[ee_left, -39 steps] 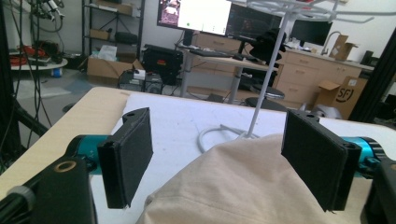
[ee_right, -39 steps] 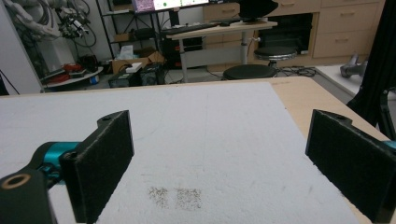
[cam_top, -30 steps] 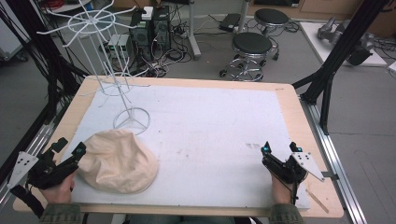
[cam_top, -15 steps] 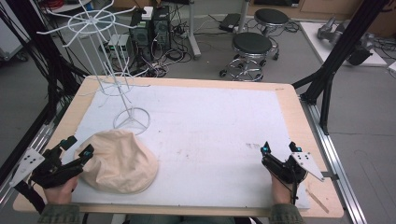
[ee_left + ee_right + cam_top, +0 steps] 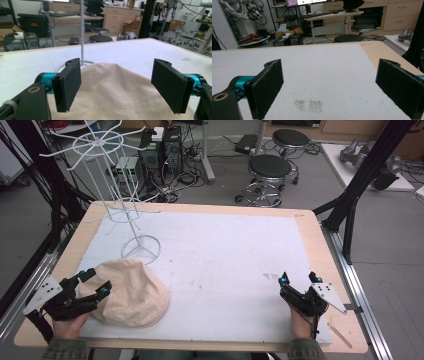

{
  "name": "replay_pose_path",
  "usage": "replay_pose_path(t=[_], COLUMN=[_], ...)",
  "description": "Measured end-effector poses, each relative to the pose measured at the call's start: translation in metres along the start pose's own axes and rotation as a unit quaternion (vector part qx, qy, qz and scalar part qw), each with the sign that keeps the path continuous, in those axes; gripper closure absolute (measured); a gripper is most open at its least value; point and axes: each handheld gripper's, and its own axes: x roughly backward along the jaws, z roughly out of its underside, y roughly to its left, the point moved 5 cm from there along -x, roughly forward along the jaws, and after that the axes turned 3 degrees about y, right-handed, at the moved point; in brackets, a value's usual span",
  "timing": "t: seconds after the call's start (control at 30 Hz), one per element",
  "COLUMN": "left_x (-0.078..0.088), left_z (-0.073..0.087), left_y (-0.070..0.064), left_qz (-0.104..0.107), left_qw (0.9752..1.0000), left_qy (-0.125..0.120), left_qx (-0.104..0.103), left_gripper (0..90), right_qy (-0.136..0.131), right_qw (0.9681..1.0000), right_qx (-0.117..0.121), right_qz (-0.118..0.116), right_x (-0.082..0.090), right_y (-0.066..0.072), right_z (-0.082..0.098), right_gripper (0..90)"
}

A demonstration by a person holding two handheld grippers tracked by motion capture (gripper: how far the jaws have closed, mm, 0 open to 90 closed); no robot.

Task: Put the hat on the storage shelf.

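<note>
beige fabric is lying in a soft, rounded heap, the cloth [image 5: 131,292] sitting at the near-left part of the white mat [image 5: 225,265], just in front of the ring base of the white wire rack [image 5: 141,247]. that rack is standing upright toward the far-left corner, its spokes spreading out high above the table [image 5: 320,240].

the left gripper [image 5: 91,281] is hovering at the cloth's left edge in the high view, its jaws standing wide apart and pinching nothing. in the left gripper view the gripper [image 5: 116,83] is looking straight over the cloth [image 5: 117,92], which is mounding up between and beyond the two black pads [image 5: 68,83]; the pads are not pressing on the fabric, and a gap is showing on either side of the mound. the rack's thin pole [image 5: 82,32] is rising just behind the cloth in that view.

the right gripper [image 5: 298,279] is resting at the near-right part of the mat, well apart from the cloth, held in the person's hand [image 5: 300,322]. its jaws are spread wide too, and in the right gripper view the gripper [image 5: 329,82] is facing bare mat [image 5: 324,70] with a faint dark smudge [image 5: 308,105] lying between its pads.
</note>
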Motion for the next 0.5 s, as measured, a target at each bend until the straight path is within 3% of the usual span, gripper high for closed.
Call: replay_pose_path(t=[0.2, 0.37, 0.5], left_x=[-0.005, -0.011, -0.016], left_z=[0.005, 0.010, 0.015], left_y=[-0.002, -0.008, -0.011], left_qz=[0.032, 0.071, 0.086], left_qw=[0.9989, 0.9954, 0.9929], left_qy=[0.034, 0.065, 0.082], left_qx=[0.003, -0.002, -0.003], left_gripper=[23.9, 25.0, 25.6], right_qy=[0.001, 0.004, 0.006], right_qw=[1.0000, 1.0000, 1.0000], right_qx=[0.000, 0.001, -0.001], right_qz=[-0.004, -0.005, -0.007], right_x=[-0.001, -0.001, -0.001], right_y=[0.001, 0.001, 0.002], right_z=[0.000, 0.001, 0.001], right_gripper=[6.6, 6.5, 6.5])
